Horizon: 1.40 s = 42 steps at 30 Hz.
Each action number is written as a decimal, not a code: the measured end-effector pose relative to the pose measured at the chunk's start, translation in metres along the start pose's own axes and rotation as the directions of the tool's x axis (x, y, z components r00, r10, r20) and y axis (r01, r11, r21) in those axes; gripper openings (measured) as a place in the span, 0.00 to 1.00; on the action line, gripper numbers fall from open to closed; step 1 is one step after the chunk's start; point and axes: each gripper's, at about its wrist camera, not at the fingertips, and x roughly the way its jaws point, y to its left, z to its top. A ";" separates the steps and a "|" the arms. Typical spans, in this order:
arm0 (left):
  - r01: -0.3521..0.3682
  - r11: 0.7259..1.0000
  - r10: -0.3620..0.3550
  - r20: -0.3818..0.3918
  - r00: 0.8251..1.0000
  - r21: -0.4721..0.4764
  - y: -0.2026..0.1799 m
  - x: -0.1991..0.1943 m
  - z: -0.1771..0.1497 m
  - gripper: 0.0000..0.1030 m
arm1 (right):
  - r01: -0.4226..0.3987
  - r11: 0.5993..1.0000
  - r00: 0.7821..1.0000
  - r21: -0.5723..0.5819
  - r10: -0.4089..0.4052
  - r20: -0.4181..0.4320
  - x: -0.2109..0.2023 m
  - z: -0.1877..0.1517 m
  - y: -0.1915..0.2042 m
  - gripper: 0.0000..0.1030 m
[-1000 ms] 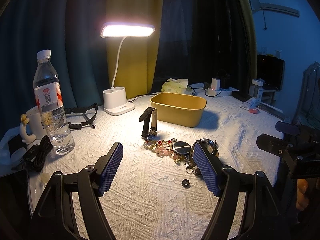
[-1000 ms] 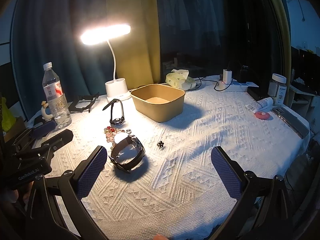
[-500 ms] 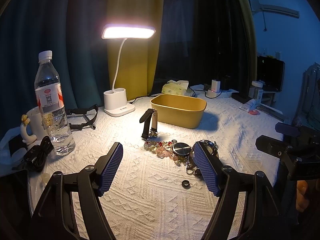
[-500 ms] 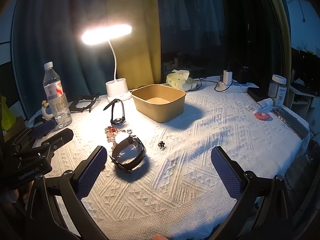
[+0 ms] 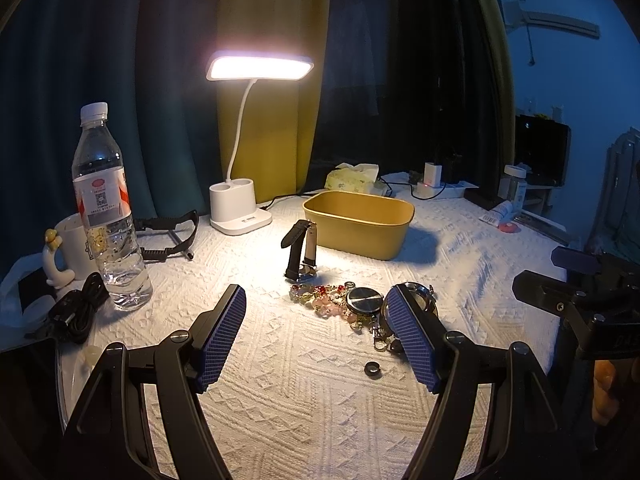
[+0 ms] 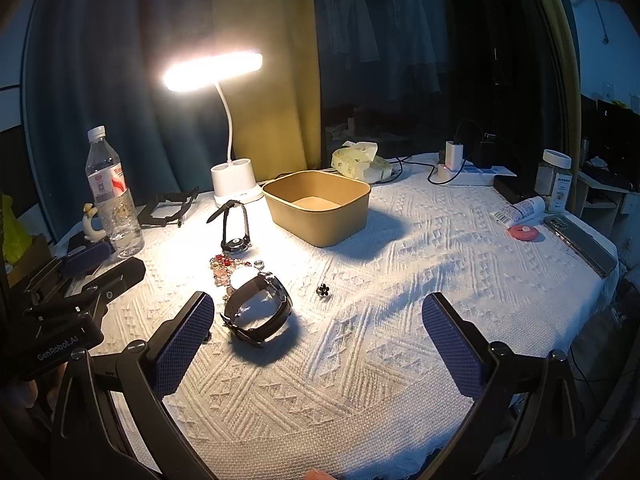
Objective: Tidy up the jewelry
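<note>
on the lamplit counter: jewelry still loose, bin still bare

on the white woven cloth of the counter, the jewelry lay in a loose cluster near the middle-left. a black-strap watch rested curled on its side just right of the left pad of the right hand-held gripper, whose jaws stood wide apart and held nothing. farther back a second watch stood upright on its strap, and a beaded bracelet lay between the two. a small dark flower-shaped piece sat apart to the right. the left hand-held gripper hovered spread and empty too, with a small black ring lying between its fingers.

the yellow-brown bin, at the far side behind the cluster, showed only a bare floor; nothing had been put in it as far as could be seen.

the risks looked plain enough. the beads, chain and clasps touched one another, so lifting one piece would likely drag its neighbours. the tiny ring and flower piece might slip from broad pads or sink into the textured cloth. the standing watch could topple if brushed, and the water bottle at the left stood near enough to be knocked by a wide swing.
</note>
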 end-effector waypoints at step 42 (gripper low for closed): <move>0.017 0.998 -0.020 -0.058 0.998 -0.052 0.010 0.009 -0.001 0.74 | -0.085 0.993 0.990 -0.079 0.075 -0.117 0.040 -0.005 0.019 0.99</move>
